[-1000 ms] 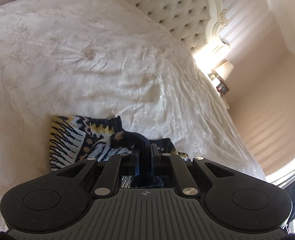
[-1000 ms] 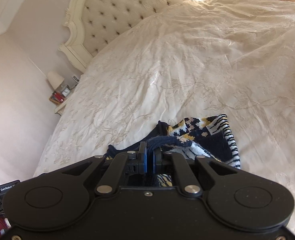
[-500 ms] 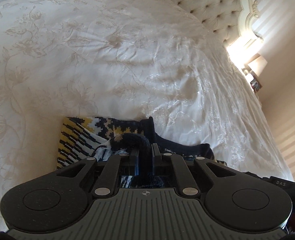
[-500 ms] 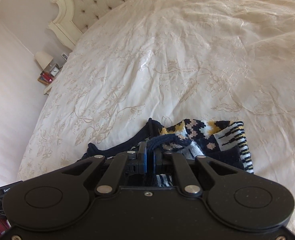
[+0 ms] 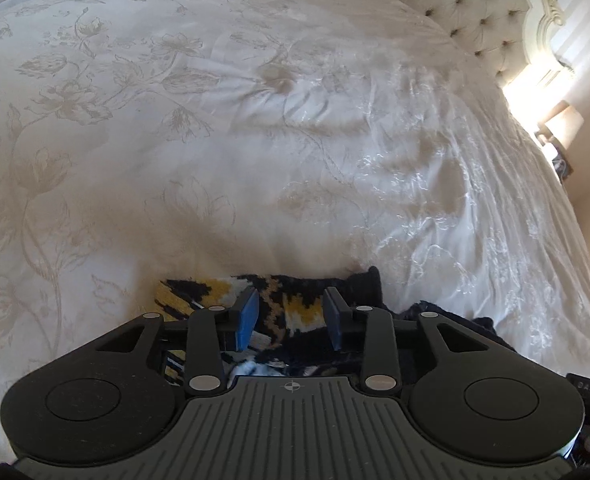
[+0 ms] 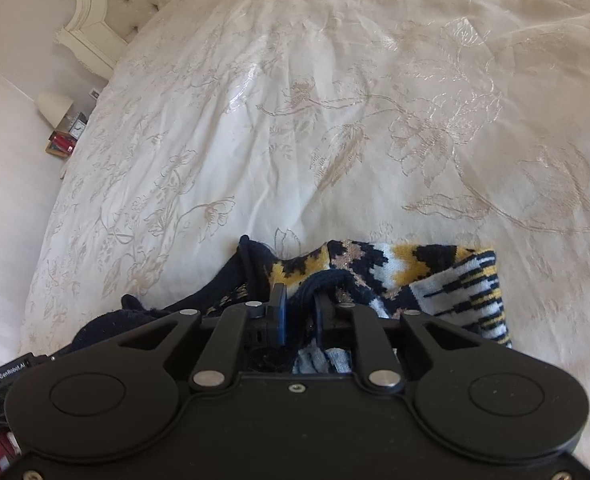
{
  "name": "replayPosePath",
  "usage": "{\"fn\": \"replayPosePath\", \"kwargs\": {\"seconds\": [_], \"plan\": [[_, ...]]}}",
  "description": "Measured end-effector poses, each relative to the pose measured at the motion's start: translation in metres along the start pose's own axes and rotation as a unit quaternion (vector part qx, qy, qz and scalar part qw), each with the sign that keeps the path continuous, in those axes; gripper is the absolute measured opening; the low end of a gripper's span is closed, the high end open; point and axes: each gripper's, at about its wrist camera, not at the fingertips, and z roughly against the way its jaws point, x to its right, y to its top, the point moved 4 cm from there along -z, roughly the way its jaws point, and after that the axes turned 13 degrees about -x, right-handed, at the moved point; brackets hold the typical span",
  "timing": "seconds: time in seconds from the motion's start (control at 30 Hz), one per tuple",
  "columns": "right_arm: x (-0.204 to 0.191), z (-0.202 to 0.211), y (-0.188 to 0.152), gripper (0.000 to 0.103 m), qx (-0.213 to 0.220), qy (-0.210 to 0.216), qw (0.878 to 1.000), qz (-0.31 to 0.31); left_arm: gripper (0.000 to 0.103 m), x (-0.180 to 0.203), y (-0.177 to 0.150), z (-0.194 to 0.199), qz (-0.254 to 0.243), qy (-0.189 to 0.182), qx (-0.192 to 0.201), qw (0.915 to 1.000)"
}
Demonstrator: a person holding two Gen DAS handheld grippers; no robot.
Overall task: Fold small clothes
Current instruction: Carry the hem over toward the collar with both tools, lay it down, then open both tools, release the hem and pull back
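On the bed (image 5: 255, 140), the patterned garment (image 6: 435, 276) lies folded beneath the left claw (image 5: 290, 318) and right claw (image 6: 299, 314), both having just opened off it.

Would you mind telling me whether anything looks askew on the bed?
The knitted garment is only roughly folded: a dark navy part trails out sideways onto the bedspread, bunched rather than flat.

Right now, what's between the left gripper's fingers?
In the left wrist view, the left gripper, whose jaws have just been opening, has only the patterned knit garment lying on the bedspread between its fingers, unpinched.
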Motion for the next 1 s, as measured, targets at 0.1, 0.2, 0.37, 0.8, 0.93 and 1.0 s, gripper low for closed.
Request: {"fn": "replayPosePath", "kwargs": {"seconds": [0.1, 0.2, 0.37, 0.8, 0.93, 1.0], "plan": [[0.001, 0.0, 0.001, 0.05, 0.017, 0.001, 1.0, 0.005, 0.036, 0.0, 0.004, 0.003, -0.011, 0.007, 0.002, 0.9999], [0.002, 0.006, 0.006, 0.073, 0.041, 0.004, 0.999, 0.0, 0.038, 0.006, 0.003, 0.01, -0.021, 0.009, 0.008, 0.9997], [-0.009, 0.027, 0.011, 0.074, 0.077, -0.018, 0.996, 0.033, 0.039, 0.032, -0.008, 0.02, -0.063, 0.009, 0.014, 0.9979], [-0.083, -0.022, -0.065, 0.077, -0.023, -0.095, 0.951, 0.292, 0.05, 0.095, -0.076, -0.031, -0.236, 0.064, -0.058, 0.968], [-0.077, -0.043, -0.06, 0.078, -0.043, -0.121, 0.939, 0.32, 0.05, 0.073, -0.068, -0.04, -0.217, 0.086, -0.063, 0.9702], [-0.072, -0.046, -0.046, 0.08, -0.042, -0.125, 0.941, 0.311, 0.05, 0.063, -0.059, -0.04, -0.194, 0.083, -0.064, 0.9754]]}}
